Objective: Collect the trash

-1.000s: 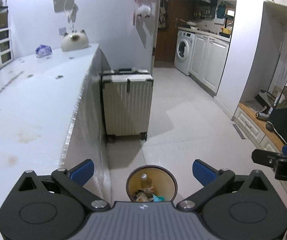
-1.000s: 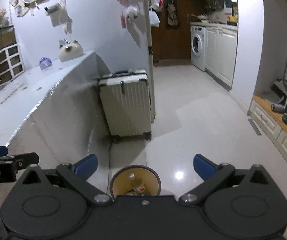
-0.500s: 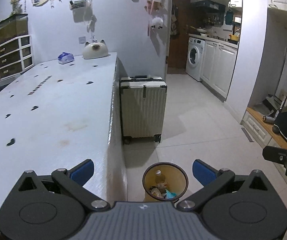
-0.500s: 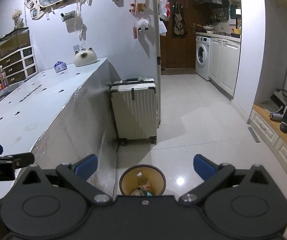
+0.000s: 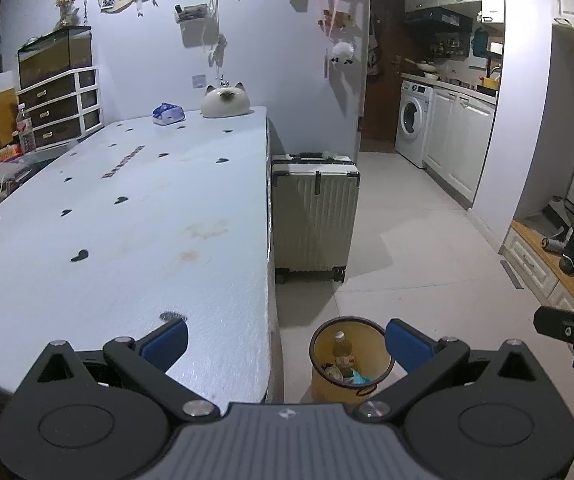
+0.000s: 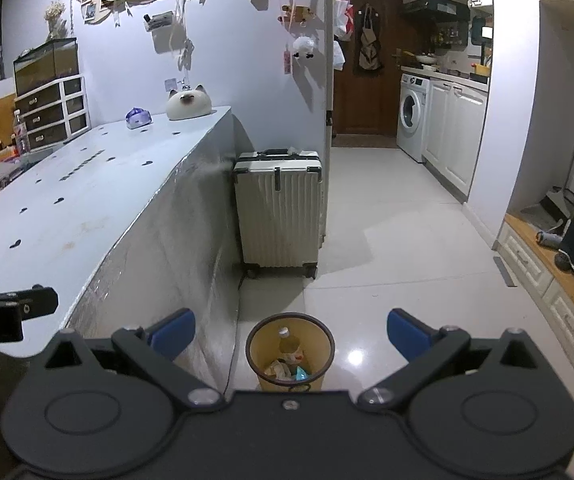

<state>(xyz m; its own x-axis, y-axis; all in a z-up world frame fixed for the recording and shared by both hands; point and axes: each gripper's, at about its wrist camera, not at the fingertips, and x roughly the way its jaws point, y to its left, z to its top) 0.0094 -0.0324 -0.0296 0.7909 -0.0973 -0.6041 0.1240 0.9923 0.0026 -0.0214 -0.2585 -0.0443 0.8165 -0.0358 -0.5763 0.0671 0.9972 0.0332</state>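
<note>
Both hand-held grippers (image 5: 285,342) (image 6: 291,332) level, agape, above bin (image 6: 290,354).

Left gripper (image 5: 285,340): jaws spread wide, nothing between the blue-padded fingers (image 5: 165,340); body level, pointing forward and slightly down. Right gripper (image 6: 291,334): jaws likewise spread wide and empty, blue fingers (image 6: 405,334) symmetrical. The two units are held side by side; each one's fingertip appears at the edge of the other's view.

Suitcase (image 5: 314,216) beside table (image 5: 127,220) (upright)
</note>
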